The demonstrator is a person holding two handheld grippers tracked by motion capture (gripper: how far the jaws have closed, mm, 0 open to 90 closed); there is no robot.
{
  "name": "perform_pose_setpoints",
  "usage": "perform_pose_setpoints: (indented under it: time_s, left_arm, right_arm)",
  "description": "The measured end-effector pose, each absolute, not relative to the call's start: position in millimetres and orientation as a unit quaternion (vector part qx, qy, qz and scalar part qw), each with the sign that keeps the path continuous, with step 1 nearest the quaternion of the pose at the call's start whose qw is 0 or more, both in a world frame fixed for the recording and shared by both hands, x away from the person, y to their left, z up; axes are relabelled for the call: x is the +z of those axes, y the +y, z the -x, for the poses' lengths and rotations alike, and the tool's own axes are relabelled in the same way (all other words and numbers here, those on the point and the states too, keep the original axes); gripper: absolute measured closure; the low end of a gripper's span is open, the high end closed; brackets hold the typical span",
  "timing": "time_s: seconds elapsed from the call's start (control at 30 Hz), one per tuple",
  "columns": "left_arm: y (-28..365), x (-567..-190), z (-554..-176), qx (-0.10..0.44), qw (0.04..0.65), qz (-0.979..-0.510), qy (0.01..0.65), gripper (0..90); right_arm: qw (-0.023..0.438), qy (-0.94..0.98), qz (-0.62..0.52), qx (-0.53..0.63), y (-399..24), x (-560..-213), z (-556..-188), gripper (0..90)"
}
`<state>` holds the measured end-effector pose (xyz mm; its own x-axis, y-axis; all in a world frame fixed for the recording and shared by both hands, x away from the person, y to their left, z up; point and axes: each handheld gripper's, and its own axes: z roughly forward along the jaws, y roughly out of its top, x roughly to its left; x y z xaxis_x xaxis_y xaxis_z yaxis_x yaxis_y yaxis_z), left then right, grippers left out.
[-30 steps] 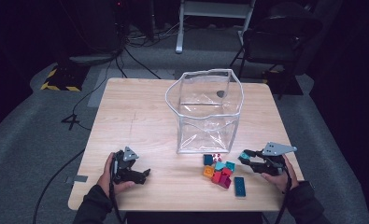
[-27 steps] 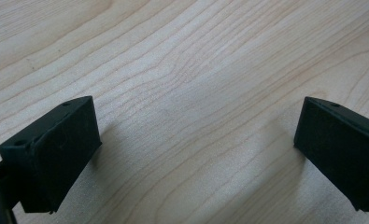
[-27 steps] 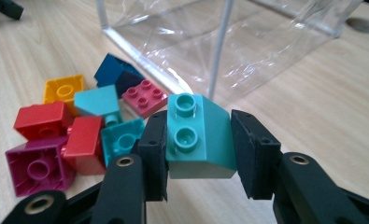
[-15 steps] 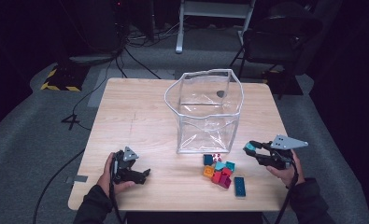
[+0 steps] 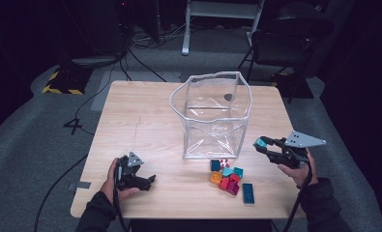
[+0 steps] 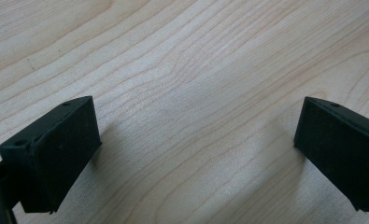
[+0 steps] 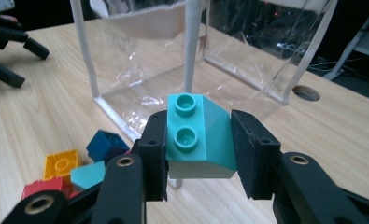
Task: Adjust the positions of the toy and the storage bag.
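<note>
My right gripper (image 5: 264, 144) (image 7: 199, 144) is shut on a teal sloped brick (image 7: 198, 135) (image 5: 260, 142) and holds it above the table, to the right of the clear plastic bag (image 5: 212, 116) (image 7: 191, 56). The bag stands open at the table's middle. A pile of loose bricks (image 5: 228, 180) in teal, red, orange and dark blue lies in front of the bag. A dark blue brick (image 7: 102, 143) and an orange brick (image 7: 60, 164) lie below the held one. My left gripper (image 5: 150, 181) (image 6: 196, 140) rests open on the wooden table (image 5: 140, 125) at the front left, nothing between its jaws.
A flat blue brick (image 5: 248, 192) lies near the table's front edge. A round hole (image 5: 228, 97) is in the tabletop behind the bag. A dark chair (image 5: 290, 38) and cables (image 5: 130, 53) are on the floor beyond the table.
My right gripper has risen from the brick pile with the teal brick in it and drawn to the right. The left gripper has stayed put.
</note>
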<state>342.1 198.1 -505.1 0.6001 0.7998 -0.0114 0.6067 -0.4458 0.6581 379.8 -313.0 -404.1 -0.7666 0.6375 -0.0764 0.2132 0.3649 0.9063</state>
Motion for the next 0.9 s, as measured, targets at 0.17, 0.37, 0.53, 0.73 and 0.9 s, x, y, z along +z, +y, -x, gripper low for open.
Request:
perform_pose_setpoints:
  time_s: [0.17,0.37,0.53,0.73,0.9]
  left_arm:
    - [198.1,-505.1,-342.1,0.152,0.317,-0.837,0.42,0.4]
    - [198.2,-505.0,-342.1,0.152,0.316,-0.837,0.42,0.4]
    - [198.1,-505.1,-342.1,0.152,0.317,-0.836,0.42,0.4]
    - [198.1,-505.1,-342.1,0.153,0.317,-0.836,0.42,0.4]
    - [198.1,-505.1,-342.1,0.153,0.317,-0.836,0.42,0.4]
  right_arm:
    - [0.227,0.788,-0.262,0.509,-312.5,-382.8,-381.6,59.8]
    - [0.24,0.783,-0.256,0.514,-310.2,-362.7,-385.1,59.8]
    - [0.248,0.777,-0.253,0.521,-308.3,-349.9,-386.3,59.7]
    - [0.257,0.773,-0.246,0.526,-302.3,-333.5,-387.3,59.8]
    - [0.262,0.769,-0.24,0.531,-296.0,-322.7,-388.5,59.7]
